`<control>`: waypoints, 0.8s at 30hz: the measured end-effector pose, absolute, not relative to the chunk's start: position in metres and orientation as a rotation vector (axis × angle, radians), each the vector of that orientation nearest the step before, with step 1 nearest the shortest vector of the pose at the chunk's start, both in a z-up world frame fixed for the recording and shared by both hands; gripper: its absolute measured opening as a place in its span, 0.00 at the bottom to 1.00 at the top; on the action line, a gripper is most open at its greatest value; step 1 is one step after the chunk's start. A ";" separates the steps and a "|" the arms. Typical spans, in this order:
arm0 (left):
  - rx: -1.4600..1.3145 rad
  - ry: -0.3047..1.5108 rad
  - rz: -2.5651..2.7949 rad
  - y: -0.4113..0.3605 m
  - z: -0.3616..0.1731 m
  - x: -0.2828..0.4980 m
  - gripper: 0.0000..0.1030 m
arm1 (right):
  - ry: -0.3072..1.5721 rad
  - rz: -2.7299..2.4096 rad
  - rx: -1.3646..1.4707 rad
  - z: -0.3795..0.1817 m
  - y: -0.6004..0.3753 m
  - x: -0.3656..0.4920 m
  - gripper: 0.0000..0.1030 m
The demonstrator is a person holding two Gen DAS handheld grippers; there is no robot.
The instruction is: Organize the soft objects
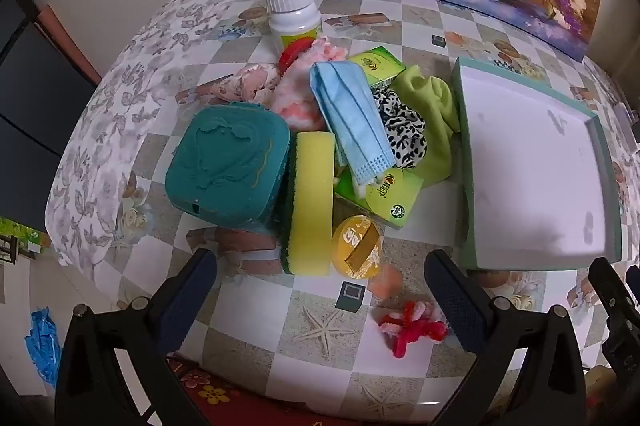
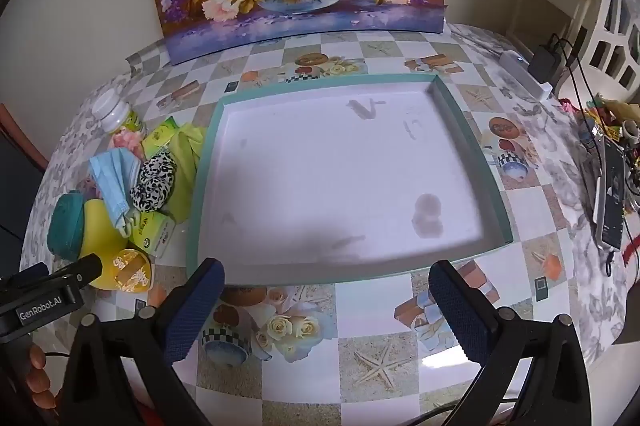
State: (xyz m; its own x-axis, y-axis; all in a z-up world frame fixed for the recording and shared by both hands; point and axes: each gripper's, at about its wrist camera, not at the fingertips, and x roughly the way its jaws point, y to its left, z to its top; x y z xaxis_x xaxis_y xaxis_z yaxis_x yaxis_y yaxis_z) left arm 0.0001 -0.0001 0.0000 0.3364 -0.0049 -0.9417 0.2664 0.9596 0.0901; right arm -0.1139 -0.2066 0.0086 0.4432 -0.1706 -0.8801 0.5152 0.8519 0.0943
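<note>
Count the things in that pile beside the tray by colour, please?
Green: 4, teal case, lime cloth, two green packets
Yellow: 2, sponge, round tin
Blue: 1, face mask
Pink: 2, fluffy cloth, floral cloth
Black-white: 1, scrunchie
White: 1, bottle
Total: 11

Glossy tablecloth (image 2: 400,366), porous foam sponge (image 1: 312,202)

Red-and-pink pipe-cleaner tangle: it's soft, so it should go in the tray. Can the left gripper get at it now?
Probably yes. The pipe-cleaner tangle lies alone on the table, apart from the pile, and the left gripper is open just beside it.
</note>
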 end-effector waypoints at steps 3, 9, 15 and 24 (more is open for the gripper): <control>0.242 1.215 -0.184 0.000 0.000 0.000 1.00 | 1.032 -0.436 0.369 0.010 -0.208 -0.114 1.00; 0.245 1.213 -0.184 -0.003 0.003 -0.001 1.00 | 1.041 -0.442 0.358 0.008 -0.204 -0.114 1.00; 0.248 1.209 -0.189 -0.006 0.004 -0.002 1.00 | 1.042 -0.452 0.358 0.008 -0.205 -0.114 1.00; 0.236 1.215 -0.196 -0.003 0.003 -0.001 1.00 | 1.042 -0.453 0.356 0.008 -0.205 -0.114 1.00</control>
